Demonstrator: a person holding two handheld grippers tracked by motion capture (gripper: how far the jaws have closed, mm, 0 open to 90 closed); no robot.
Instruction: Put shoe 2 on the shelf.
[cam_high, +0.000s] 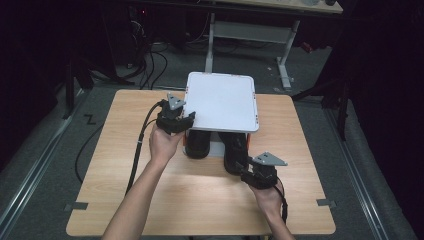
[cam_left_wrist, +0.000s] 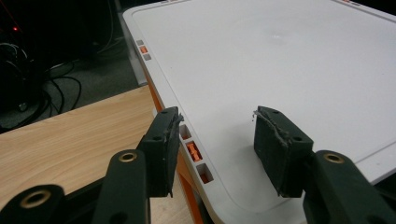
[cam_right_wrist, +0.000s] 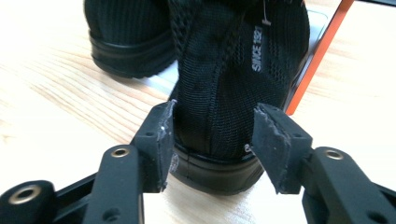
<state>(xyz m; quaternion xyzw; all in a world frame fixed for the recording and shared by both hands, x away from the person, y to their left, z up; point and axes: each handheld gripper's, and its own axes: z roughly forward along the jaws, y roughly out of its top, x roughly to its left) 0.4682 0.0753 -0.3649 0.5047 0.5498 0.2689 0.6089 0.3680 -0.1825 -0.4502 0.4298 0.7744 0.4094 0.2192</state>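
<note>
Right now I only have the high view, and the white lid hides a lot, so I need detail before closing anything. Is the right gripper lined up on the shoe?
Observer: Yes. The right gripper is open, its jaws either side of the black shoe at its heel.
Operator: And the left gripper?
Observer: The left gripper is open, straddling the near corner edge of the white lid.
Operator: Any markings on that edge?
Observer: Small orange and grey slots run along it.
</note>
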